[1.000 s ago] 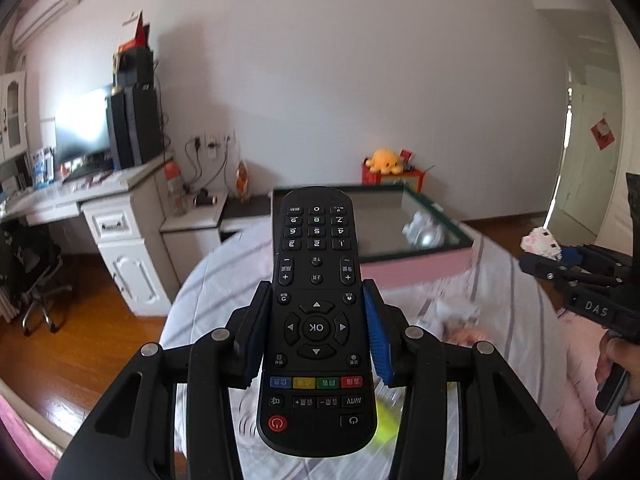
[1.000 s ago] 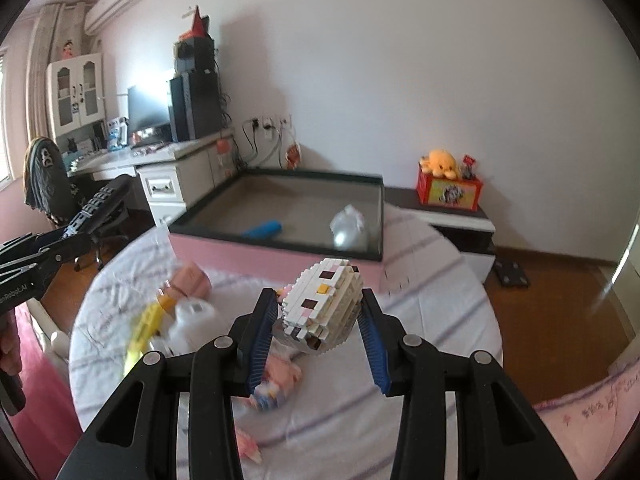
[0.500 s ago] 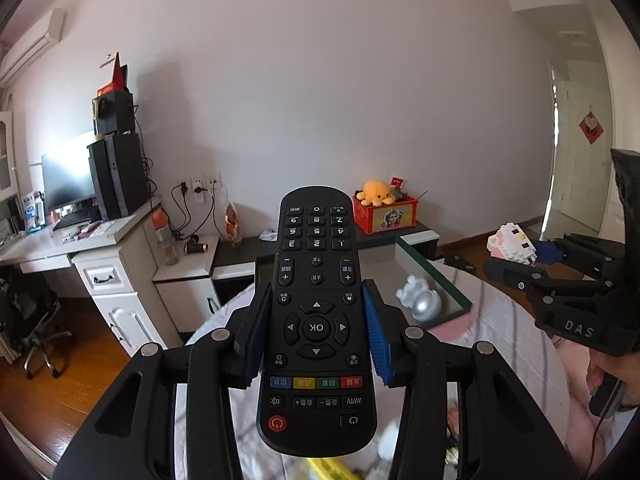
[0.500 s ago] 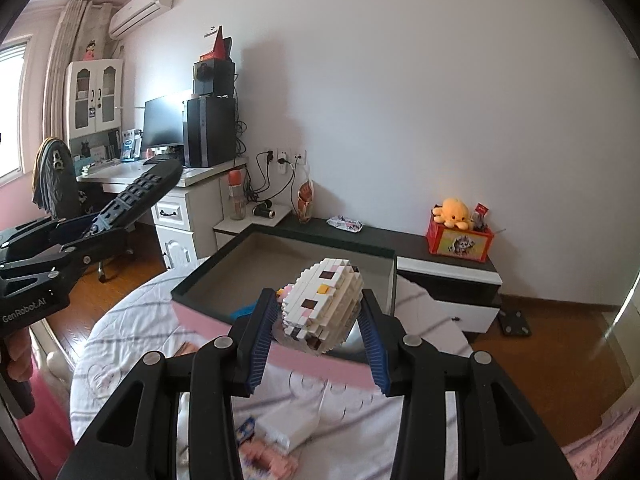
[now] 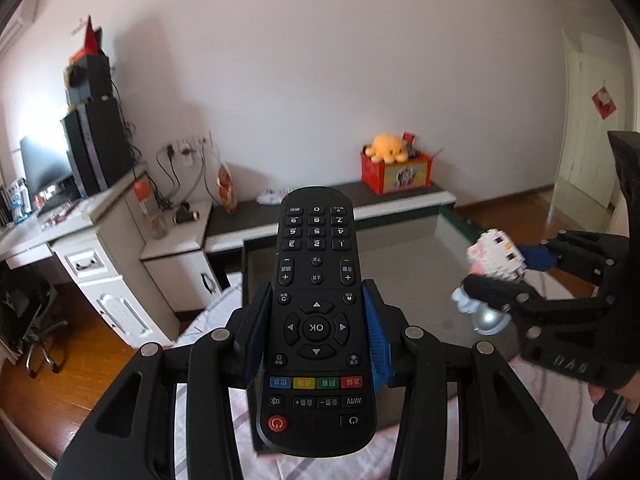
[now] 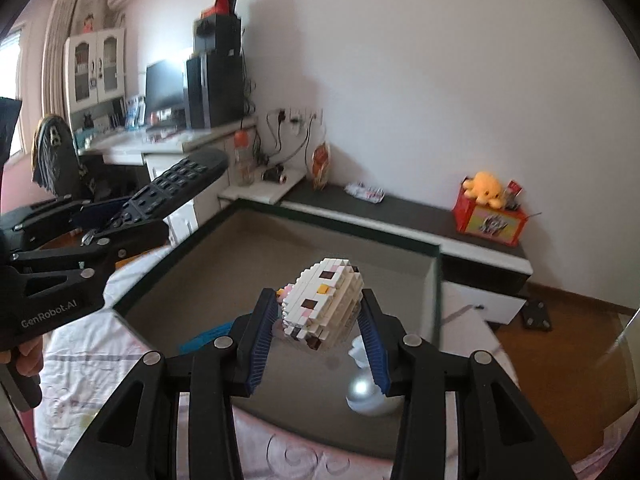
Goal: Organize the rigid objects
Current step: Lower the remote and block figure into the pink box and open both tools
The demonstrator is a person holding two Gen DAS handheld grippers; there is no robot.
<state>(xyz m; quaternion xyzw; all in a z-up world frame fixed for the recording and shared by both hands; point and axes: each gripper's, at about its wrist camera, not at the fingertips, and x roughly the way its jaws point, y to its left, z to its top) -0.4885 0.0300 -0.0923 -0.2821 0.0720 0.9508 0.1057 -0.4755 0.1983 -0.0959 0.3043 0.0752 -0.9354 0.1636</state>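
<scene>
Both grippers loaded over the storage box

Left gripper (image 5: 316, 336) jaws clamp the remote control (image 5: 316, 320); right gripper (image 6: 320, 340) jaws clamp the brick-built figure (image 6: 320, 304), both above the green-rimmed box (image 6: 434, 280).

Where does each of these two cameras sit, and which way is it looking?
Left wrist: on the left tool, looking along its fingers over the clamped remote control toward the tray; a hand shows at right.
Right wrist: on the right tool, looking over the clamped brick cat figure into the tray; a hand shows at left.
Shared: each sees the other tool, the tray and the orange plush octopus.
</scene>
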